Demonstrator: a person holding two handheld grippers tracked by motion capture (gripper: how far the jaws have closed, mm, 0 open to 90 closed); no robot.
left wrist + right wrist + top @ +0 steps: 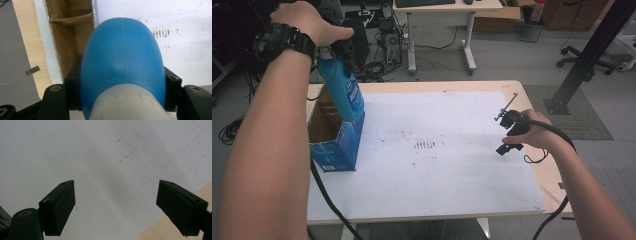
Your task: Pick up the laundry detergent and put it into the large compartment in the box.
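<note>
A blue plastic bottle (344, 92) with a pale cap end hangs neck-up above an open blue cardboard box (334, 142) at the table's left edge. My left gripper (337, 52) is shut on the bottle near its neck; in the left gripper view the bottle (122, 65) sits between both jaws, with the brown inside of the box (71, 37) below it. My right gripper (507, 135) hovers over the right side of the white sheet (437, 150). In the right gripper view its jaws stand wide apart, the gripper (116, 207) open with nothing between them.
The white sheet (100, 157) carries dark scuff marks (426, 145) near its middle. A wooden table edge (542, 125) runs along the right. Behind the table are a desk (447, 20), cables on the floor and a black metal post (587, 55).
</note>
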